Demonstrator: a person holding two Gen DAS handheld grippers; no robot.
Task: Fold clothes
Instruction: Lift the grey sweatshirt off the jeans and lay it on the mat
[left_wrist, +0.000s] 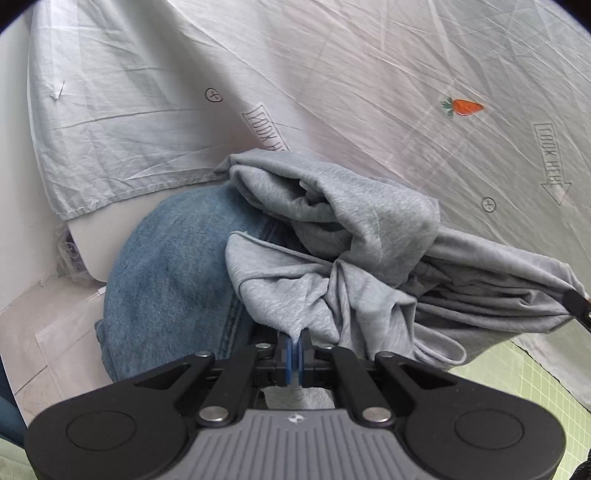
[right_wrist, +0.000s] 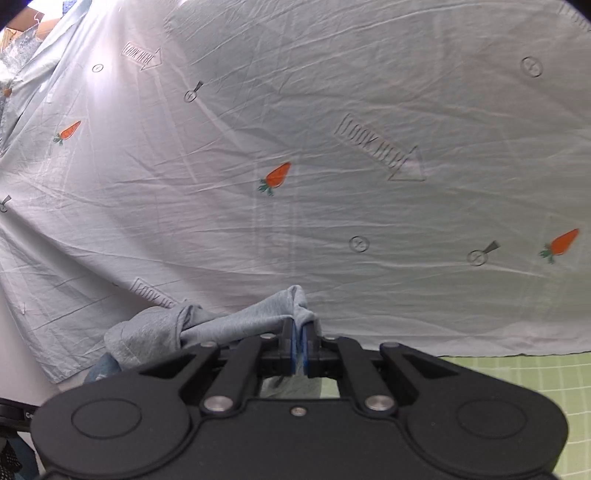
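Observation:
A crumpled grey garment (left_wrist: 343, 254) hangs bunched in front of the left wrist camera, partly draped over a person's denim-clad leg (left_wrist: 173, 280). My left gripper (left_wrist: 294, 338) is shut on a lower fold of that grey cloth, which is pinched between its blue pads. In the right wrist view my right gripper (right_wrist: 300, 330) is likewise shut on an edge of the grey garment (right_wrist: 236, 321), which trails off to the left. The tip of the right gripper (left_wrist: 578, 306) shows at the left wrist view's right edge, holding the stretched cloth.
A pale blue sheet (right_wrist: 332, 166) printed with carrots and arrows covers the work surface behind the garment. A green gridded mat (right_wrist: 517, 373) shows below the sheet's hem. A white surface (left_wrist: 14, 184) lies at the left, past the sheet's edge.

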